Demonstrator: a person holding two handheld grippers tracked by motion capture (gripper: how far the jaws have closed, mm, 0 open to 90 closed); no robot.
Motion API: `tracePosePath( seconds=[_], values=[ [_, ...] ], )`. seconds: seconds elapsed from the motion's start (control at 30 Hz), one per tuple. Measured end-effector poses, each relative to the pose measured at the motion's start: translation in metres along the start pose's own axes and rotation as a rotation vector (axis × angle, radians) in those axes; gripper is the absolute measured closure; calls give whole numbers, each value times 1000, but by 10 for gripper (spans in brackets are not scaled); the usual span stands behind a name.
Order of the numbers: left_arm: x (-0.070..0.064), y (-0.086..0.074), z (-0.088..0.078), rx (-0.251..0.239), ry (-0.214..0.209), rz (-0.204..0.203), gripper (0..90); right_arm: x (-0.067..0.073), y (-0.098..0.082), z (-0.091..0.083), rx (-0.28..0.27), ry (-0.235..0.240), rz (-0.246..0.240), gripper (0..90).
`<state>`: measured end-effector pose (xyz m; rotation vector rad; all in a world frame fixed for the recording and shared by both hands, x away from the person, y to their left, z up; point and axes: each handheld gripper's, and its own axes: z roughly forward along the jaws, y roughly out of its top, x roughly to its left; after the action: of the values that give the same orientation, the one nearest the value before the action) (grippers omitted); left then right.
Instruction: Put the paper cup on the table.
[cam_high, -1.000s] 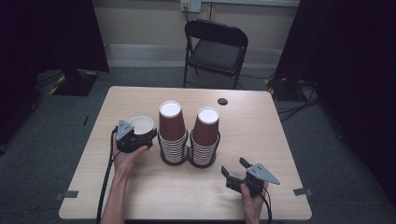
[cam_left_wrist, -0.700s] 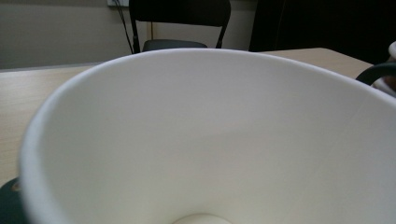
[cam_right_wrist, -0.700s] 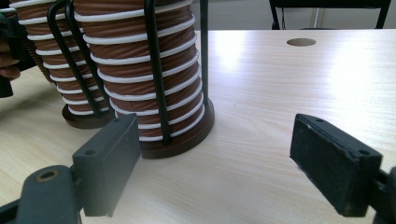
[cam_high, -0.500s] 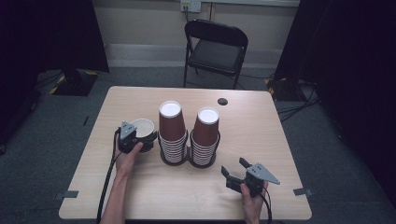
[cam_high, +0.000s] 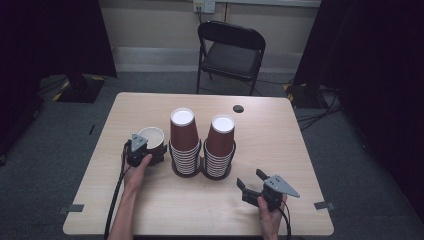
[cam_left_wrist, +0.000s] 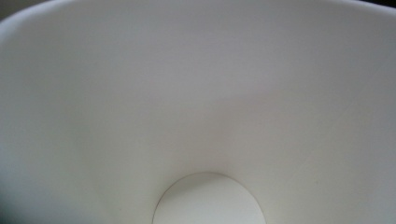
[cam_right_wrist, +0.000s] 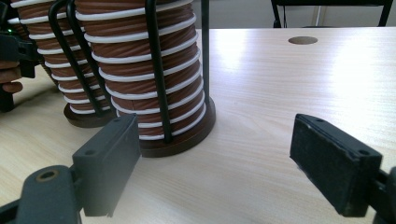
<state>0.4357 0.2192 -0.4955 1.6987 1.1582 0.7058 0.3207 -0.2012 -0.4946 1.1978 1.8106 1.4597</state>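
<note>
Two stacks of brown paper cups stand upside down in black wire racks mid-table, the left stack (cam_high: 183, 140) and the right stack (cam_high: 220, 145). Just left of them my left gripper (cam_high: 154, 150) is shut on a single paper cup (cam_high: 151, 136) with a white inside. In the left gripper view I look straight into that cup (cam_left_wrist: 196, 93), and the jaws are hidden. My right gripper (cam_high: 250, 178) rests near the front right of the table, open and holding nothing. Its jaws (cam_right_wrist: 205, 154) point at the base of the nearer stack (cam_right_wrist: 140, 60).
The wooden table (cam_high: 300, 150) has a round cable hole (cam_high: 238, 108) near its far edge. A black folding chair (cam_high: 231, 50) stands behind the table. Cables trail from both grippers toward the person's side.
My left gripper and its cup have shifted slightly toward the stacks and the near side. The right gripper has stayed put.
</note>
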Motion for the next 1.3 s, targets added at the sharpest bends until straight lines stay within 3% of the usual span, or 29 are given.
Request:
tracePosePath(
  seconds=[0.13, 0.27, 0.47, 0.6, 0.7, 0.83, 1.07, 1.2, 1.3],
  values=[
    [0, -1, 0, 39, -3, -35, 143, 0, 0, 0, -1, 0, 0, 155],
    [-2, -2, -3, 83, 19, 0, 152, 0, 0, 0, 1, 1, 3, 155],
    [-5, -4, -6, 111, 29, -26, 154, 0, 0, -1, 3, 1, 7, 155],
    [-6, -5, -9, 155, 68, 6, 156, 0, 0, -1, 3, 1, 9, 155],
    [-6, -6, -13, 147, 62, -14, 155, 0, 0, -1, 2, 1, 8, 155],
    [-6, -9, -17, 145, 66, -11, 156, 0, 0, -1, 1, 2, 9, 155],
    [-5, -12, -25, 139, 38, -6, 155, 0, 0, -1, -1, 2, 12, 155],
    [-5, -15, -31, 111, 22, -34, 155, 0, 0, -1, -1, 3, 13, 154],
    [-4, -15, -35, 117, 21, -22, 156, 0, 0, -1, 0, 3, 13, 155]
  ],
)
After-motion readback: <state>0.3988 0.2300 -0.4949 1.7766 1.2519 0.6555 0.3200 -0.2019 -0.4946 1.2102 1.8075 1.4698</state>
